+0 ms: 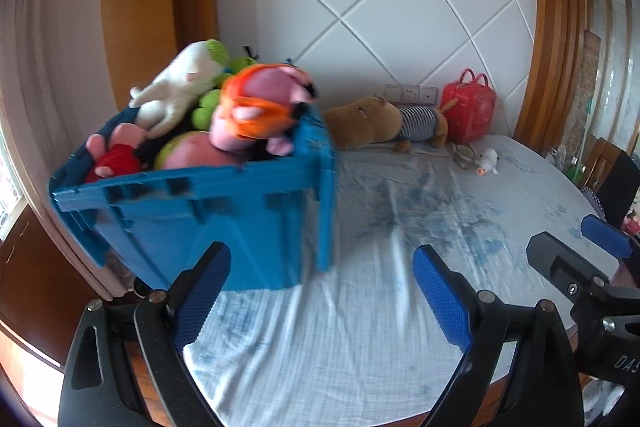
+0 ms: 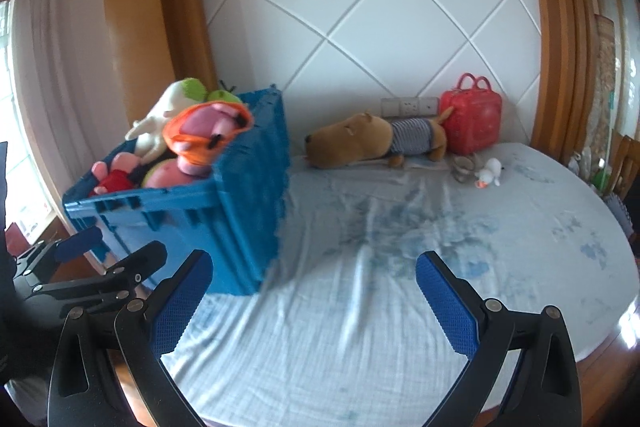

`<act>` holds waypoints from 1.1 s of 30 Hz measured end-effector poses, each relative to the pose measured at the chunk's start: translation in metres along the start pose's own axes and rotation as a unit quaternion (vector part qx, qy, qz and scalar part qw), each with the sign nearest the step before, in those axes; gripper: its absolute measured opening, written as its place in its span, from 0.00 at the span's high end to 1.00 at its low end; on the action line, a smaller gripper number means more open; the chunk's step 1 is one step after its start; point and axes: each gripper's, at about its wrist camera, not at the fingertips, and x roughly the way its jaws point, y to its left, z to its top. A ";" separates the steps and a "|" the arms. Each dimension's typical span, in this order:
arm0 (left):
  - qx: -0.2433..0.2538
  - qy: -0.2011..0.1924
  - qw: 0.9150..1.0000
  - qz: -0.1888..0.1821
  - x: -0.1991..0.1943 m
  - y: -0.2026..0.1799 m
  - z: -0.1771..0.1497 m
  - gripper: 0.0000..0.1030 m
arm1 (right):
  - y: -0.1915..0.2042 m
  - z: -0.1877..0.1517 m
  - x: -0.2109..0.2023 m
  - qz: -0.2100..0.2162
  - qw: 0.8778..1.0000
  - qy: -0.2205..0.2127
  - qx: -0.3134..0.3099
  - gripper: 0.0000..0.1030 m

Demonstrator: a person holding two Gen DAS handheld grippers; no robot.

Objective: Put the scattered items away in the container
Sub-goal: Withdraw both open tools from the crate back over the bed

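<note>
Table [image 2: 520,227]: I saw a round top under a pale blue cloth, bare across its near half.
Crate [image 1: 200,211]: the blue crate stood at my ten o'clock, heaped above its rim with soft toys; an orange and pink toy [image 1: 260,107] sat at the top right corner.
Bear [image 2: 360,143]: a brown bear in a striped shirt lay on its side at twelve o'clock, by the wall, just beside a red bag [image 2: 472,123].
Duck [image 2: 490,175]: a small white duck lay at one o'clock, near a grey object I could not identify.
Left gripper [image 1: 320,303]: fingers spread wide, holding nothing.
Right gripper [image 2: 316,303]: also spread and empty, low over the cloth.
Approach: I judged the bear next; I would grasp its narrow middle and set it down gently, since the heap might spill.
</note>
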 end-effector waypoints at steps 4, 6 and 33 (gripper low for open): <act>0.002 0.012 1.000 0.005 0.001 -0.038 -0.008 0.09 | -0.041 -0.004 -0.004 0.006 1.000 0.012 -0.001 0.00; 0.003 0.014 1.000 0.011 0.001 -0.052 -0.009 0.09 | -0.058 -0.006 -0.005 0.011 1.000 0.016 -0.001 0.00; 0.049 0.063 0.995 -0.061 0.127 -0.155 0.046 0.09 | -0.195 0.028 0.055 -0.112 0.991 0.054 0.043 0.00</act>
